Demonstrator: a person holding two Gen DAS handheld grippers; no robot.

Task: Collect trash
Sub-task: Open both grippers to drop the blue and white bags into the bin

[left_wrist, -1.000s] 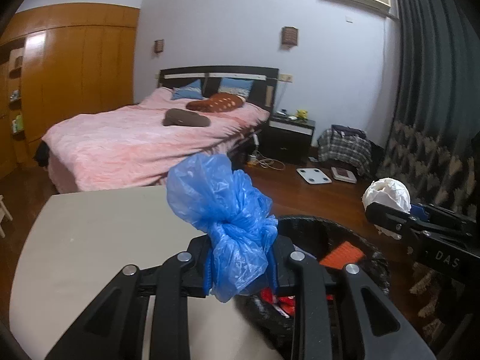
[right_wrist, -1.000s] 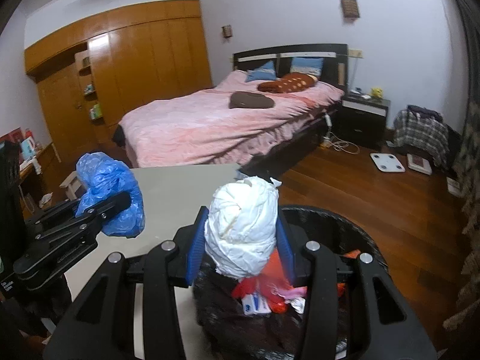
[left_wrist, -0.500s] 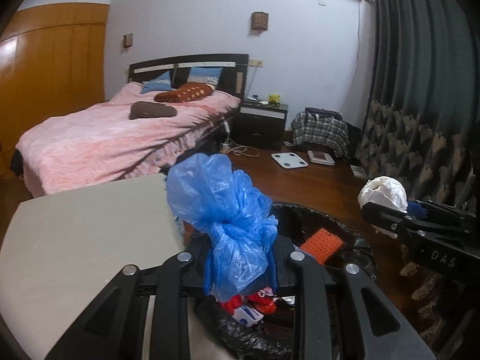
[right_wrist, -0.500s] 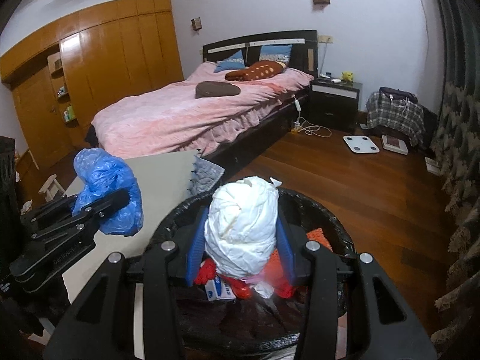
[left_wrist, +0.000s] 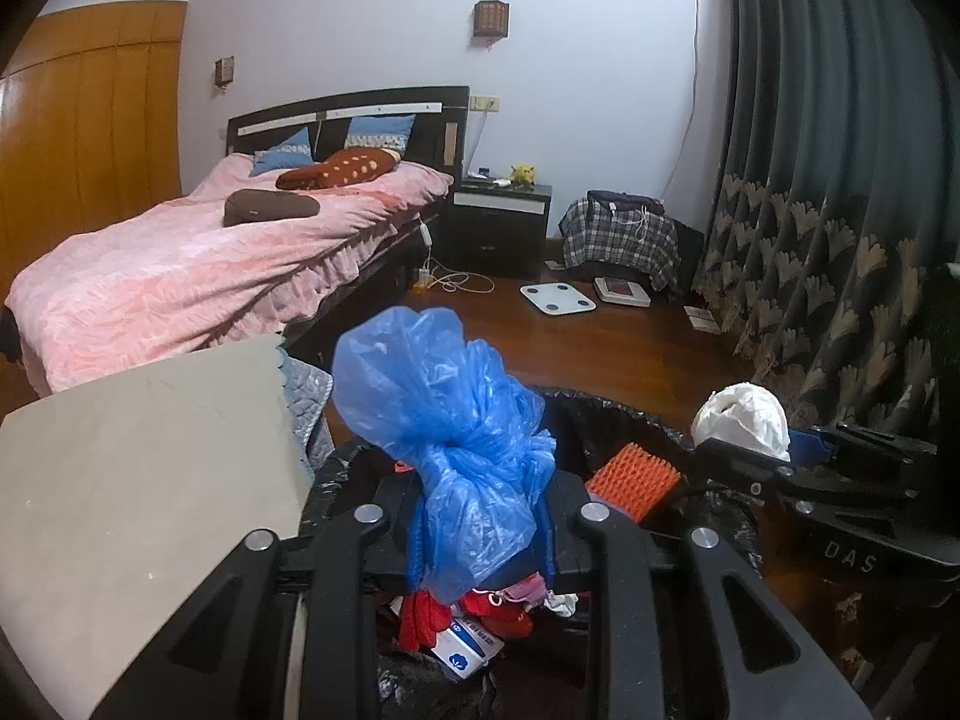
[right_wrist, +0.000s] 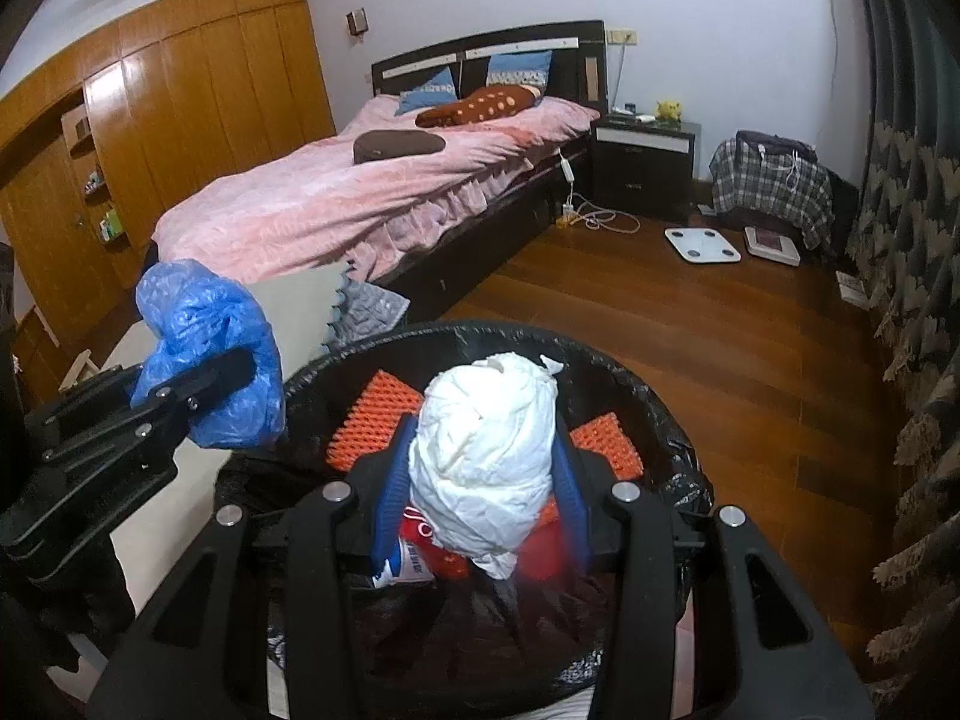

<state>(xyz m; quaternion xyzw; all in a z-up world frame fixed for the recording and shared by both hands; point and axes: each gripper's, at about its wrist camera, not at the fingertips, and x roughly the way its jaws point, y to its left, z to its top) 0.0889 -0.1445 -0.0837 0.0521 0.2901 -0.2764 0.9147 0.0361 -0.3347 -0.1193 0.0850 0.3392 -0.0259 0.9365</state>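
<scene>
Left wrist view: left gripper (left_wrist: 480, 534) clenched on a blue bag (left_wrist: 450, 420) above the bin (left_wrist: 714, 480).
Blue bag bulges up out of the jaws, its knotted lower part pinched between the pads; straight below and ahead lies the bin's black-lined mouth, with red scraps (left_wrist: 474, 612) and a small carton (left_wrist: 465, 648) under the fingers and an orange mesh piece (left_wrist: 633, 480) ahead to the right; a beige table (left_wrist: 138, 480) lies to the left; right wrist view: right gripper (right_wrist: 480, 498) grasps a white wad (right_wrist: 486, 456) between its blue pads (right_wrist: 393, 498), directly over the bin (right_wrist: 660, 414); trash sits beneath it; left gripper (right_wrist: 198, 384) with the blue bag (right_wrist: 210, 348) sits off to its left at the bin's rim; a bed (right_wrist: 360, 192) stands beyond.
</scene>
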